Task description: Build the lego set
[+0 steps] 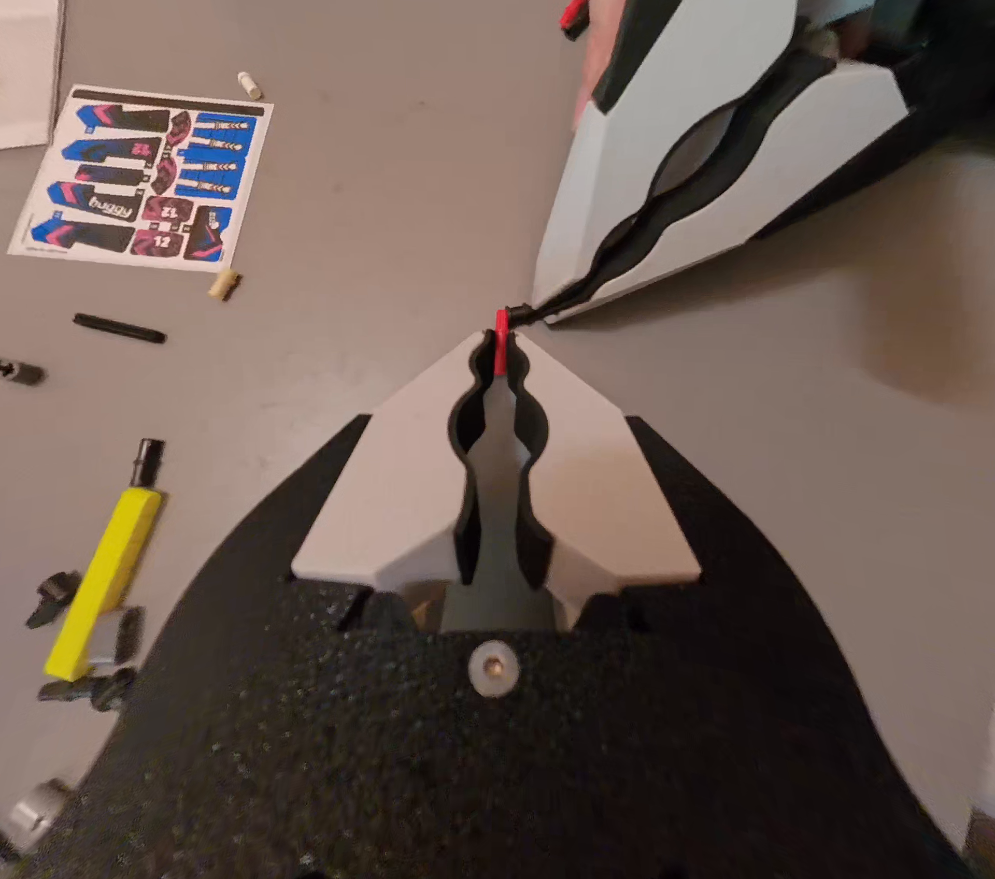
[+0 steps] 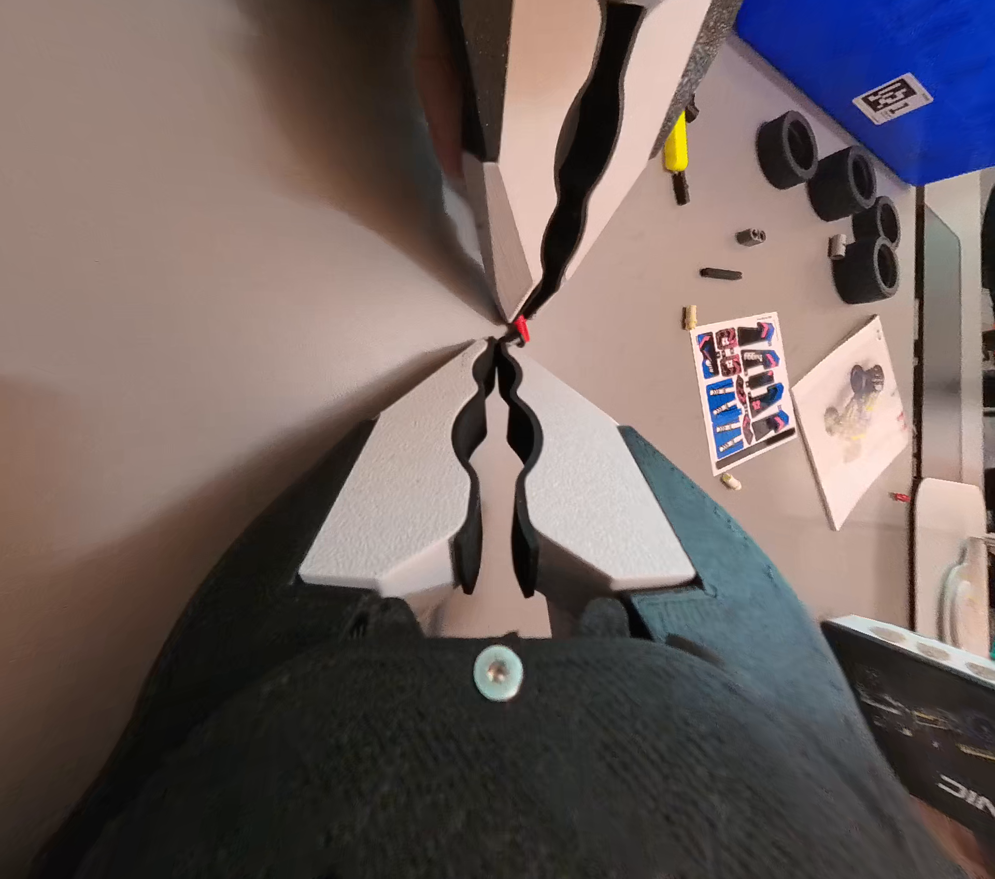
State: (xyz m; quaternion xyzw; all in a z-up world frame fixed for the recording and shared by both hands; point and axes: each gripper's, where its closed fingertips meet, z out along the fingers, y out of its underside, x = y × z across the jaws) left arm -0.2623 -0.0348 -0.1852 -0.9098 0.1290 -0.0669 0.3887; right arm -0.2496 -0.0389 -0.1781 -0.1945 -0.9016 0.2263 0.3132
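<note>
My left gripper [image 1: 500, 341] is shut on a small thin red piece [image 1: 501, 342], which stands upright between its tips just above the grey table [image 1: 377, 46]. My right gripper [image 2: 498, 347] is shut on a small black pin [image 1: 519, 313]. In the left wrist view the right gripper comes in from the upper right [image 1: 540, 312], and the pin's end touches the top of the red piece. In the right wrist view the red piece [image 2: 521, 327] shows at the tips of the left gripper [image 2: 530, 309], right in front of my own tips.
A sticker sheet [image 1: 145, 180], a yellow beam [image 1: 102, 584], a black axle [image 1: 118, 328], tan pins [image 1: 225, 285] and another red part [image 1: 575, 11] lie on the table. A blue bin [image 2: 888, 19], several black tyres [image 2: 840, 175] and a booklet [image 2: 850, 417] lie to the right. Only a small space, under 4 cm, lies between the two pairs of fingers.
</note>
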